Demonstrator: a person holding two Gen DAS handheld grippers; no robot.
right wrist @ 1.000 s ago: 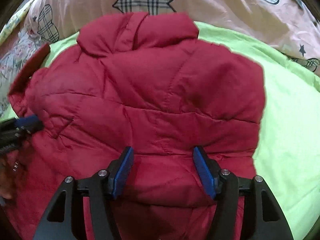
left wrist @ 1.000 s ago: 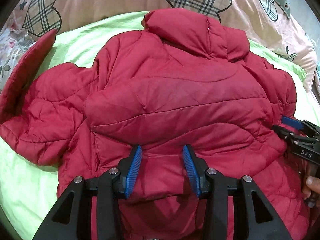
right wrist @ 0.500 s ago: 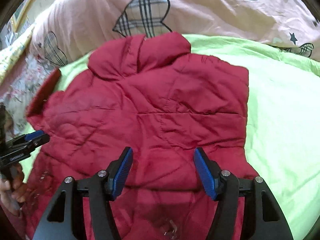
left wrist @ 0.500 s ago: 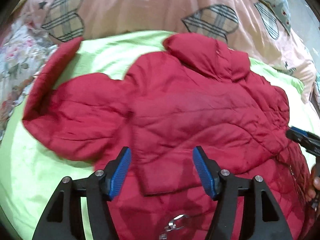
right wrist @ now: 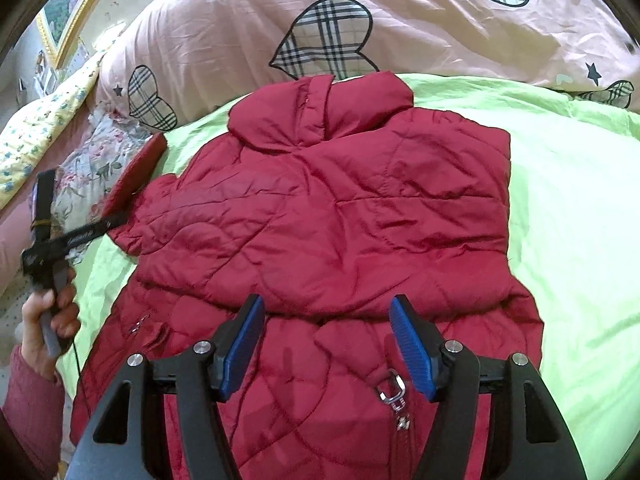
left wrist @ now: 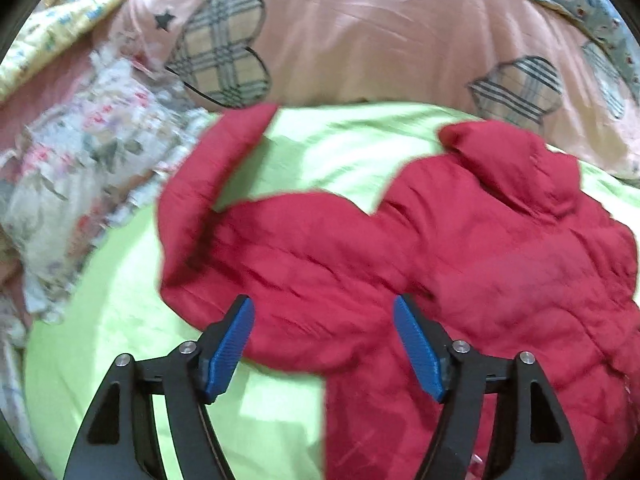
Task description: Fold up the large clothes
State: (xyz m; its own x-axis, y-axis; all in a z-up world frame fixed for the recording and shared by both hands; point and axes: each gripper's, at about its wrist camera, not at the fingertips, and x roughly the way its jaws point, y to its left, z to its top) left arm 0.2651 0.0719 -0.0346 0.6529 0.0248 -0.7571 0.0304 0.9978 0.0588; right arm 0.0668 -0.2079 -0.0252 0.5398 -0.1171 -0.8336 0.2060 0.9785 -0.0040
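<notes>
A red quilted puffer jacket (right wrist: 340, 220) lies on a green sheet (right wrist: 572, 208), collar toward the pillows, its lower part folded up over the body. Its left sleeve (left wrist: 272, 248) stretches out sideways, the cuff (left wrist: 224, 148) bent up toward the floral pillow. My left gripper (left wrist: 324, 344) is open and empty, hovering over the near edge of that sleeve. It also shows in the right wrist view (right wrist: 48, 236), held in a hand at the far left. My right gripper (right wrist: 326, 344) is open and empty above the folded edge, near a metal zipper pull (right wrist: 392, 392).
A pink duvet with plaid hearts (right wrist: 332, 40) lies across the back. A floral pillow (left wrist: 80, 184) and yellow patterned bedding (right wrist: 36, 136) lie at the left. A framed picture (right wrist: 68, 12) hangs at the upper left. Green sheet (left wrist: 120, 340) shows left of the sleeve.
My left gripper swung left from the jacket's body to over the outstretched sleeve and opened wider. My right gripper drew back and up, showing the folded jacket and zipper pull.
</notes>
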